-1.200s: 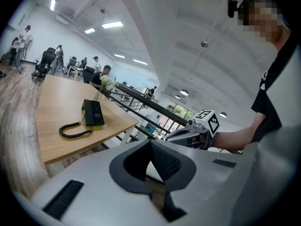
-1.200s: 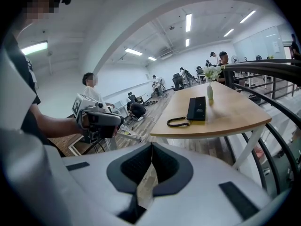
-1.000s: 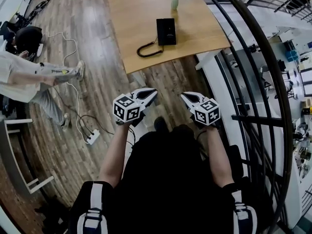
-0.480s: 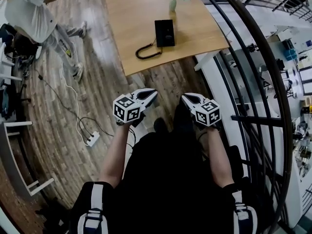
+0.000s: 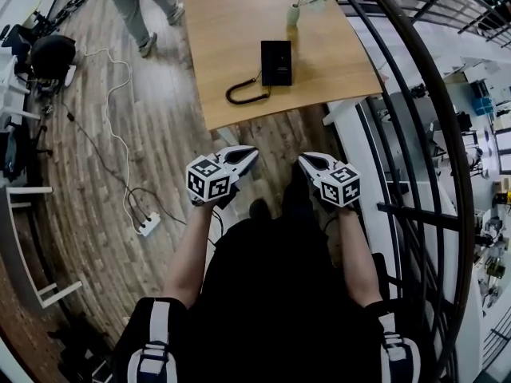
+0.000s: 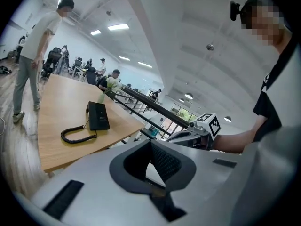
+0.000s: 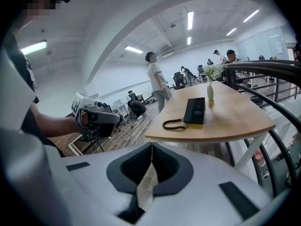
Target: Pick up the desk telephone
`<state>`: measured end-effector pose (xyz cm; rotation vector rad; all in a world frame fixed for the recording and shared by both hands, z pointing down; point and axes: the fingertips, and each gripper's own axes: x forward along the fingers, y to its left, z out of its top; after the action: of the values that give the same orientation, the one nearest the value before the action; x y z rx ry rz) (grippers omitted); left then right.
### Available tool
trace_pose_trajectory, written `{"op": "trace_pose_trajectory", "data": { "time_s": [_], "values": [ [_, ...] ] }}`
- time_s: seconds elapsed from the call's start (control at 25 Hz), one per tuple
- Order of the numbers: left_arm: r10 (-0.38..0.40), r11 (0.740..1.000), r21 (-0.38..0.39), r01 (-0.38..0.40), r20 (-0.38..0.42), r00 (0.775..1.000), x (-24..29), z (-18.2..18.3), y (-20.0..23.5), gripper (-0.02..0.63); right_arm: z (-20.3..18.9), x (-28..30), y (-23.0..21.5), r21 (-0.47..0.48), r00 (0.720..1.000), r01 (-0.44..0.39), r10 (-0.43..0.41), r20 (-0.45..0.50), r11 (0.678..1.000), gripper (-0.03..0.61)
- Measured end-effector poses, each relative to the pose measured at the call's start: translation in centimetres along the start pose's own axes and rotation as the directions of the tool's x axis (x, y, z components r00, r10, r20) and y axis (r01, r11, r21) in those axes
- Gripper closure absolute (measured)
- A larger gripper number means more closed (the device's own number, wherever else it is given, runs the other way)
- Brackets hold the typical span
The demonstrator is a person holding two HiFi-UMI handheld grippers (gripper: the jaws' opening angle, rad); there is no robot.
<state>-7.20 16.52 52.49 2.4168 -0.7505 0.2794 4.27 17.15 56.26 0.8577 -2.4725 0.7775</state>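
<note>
Desk telephone [image 5: 276,62] at my twelve o'clock has drawn slightly nearer on the table [image 5: 231,54], so I'm still approaching, left gripper [image 5: 251,151] and right gripper [image 5: 304,159] both closed, empty.

Flower vase [image 5: 293,14], floor power strip [image 5: 148,226]

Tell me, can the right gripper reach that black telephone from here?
Probably not yet: the right gripper is shut and short of the table, with the telephone farther in. Nothing blocks the way.
</note>
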Motion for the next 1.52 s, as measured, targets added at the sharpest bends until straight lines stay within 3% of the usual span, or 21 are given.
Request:
{"op": "trace_pose_trajectory", "data": {
  "time_s": [0.88, 1.52],
  "values": [
    [0.153, 0.986, -0.071, -0.150, 0.038, 0.988, 5.9, 6.4, 5.6, 0.592, 8.0, 3.4, -10.8, -0.029, 0.993, -0.113, 0.111, -0.042, 0.993, 0.555],
    [0.292, 0.951, -0.133, -0.279, 0.087, 0.952, 10.2, 9.5, 8.1, 0.592, 11.7, 5.8, -16.8, -0.094, 0.966, -0.244, 0.234, -0.110, 0.965, 0.555]
  ]
}}
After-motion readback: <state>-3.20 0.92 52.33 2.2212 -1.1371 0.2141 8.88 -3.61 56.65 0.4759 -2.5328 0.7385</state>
